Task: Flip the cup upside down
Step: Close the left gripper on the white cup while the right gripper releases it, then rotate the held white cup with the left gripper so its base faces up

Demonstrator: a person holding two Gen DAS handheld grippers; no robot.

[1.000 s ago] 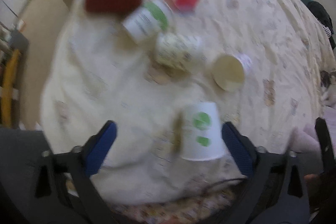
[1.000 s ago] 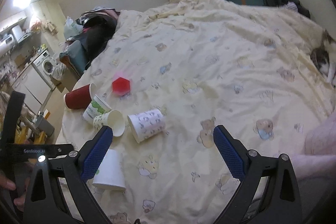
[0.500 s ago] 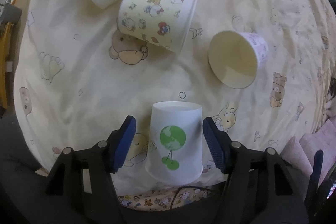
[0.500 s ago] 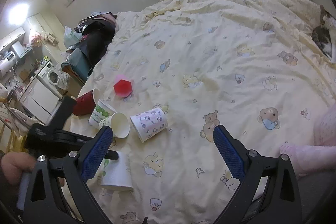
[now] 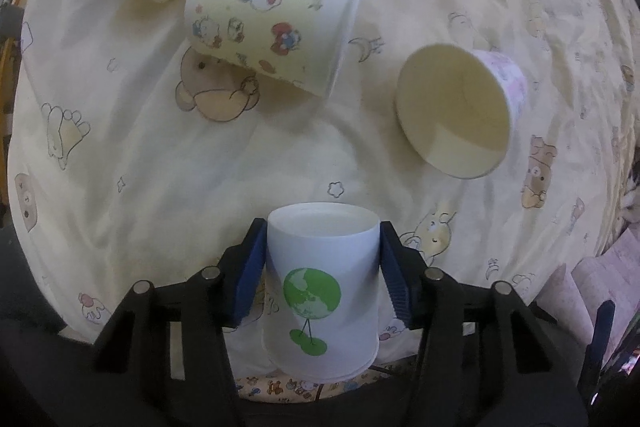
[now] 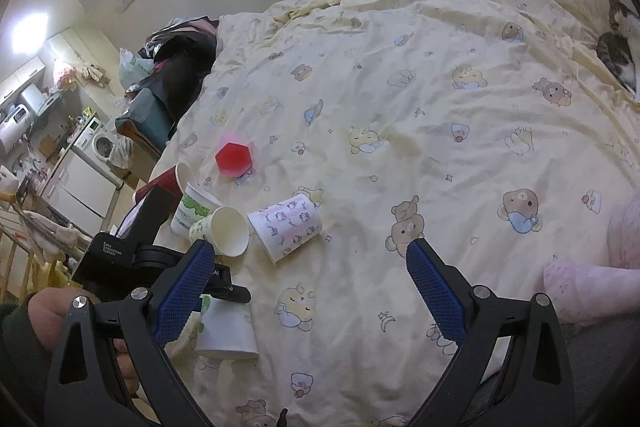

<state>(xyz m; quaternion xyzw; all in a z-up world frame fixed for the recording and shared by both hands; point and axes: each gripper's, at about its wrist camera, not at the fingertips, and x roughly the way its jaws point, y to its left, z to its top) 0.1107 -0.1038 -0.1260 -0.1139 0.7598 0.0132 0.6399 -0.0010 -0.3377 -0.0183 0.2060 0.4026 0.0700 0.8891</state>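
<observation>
While clamped on white cup (image 5: 322, 283) near bed (image 5: 120, 131) edge, left gripper (image 5: 322, 277) pads touching both walls; cup standing narrow end up, so apparently already inverted or grasped for a flip. Cannot tell which. Right gripper (image 6: 306, 291) spread wide, holding nothing, hovering over bed. Release or turn remaining.

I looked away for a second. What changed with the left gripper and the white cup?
The left gripper moved in and shut its fingers on the white cup with the green globe, which had stood free between them. The right gripper stayed open and idle; the other cups lie as before.
</observation>
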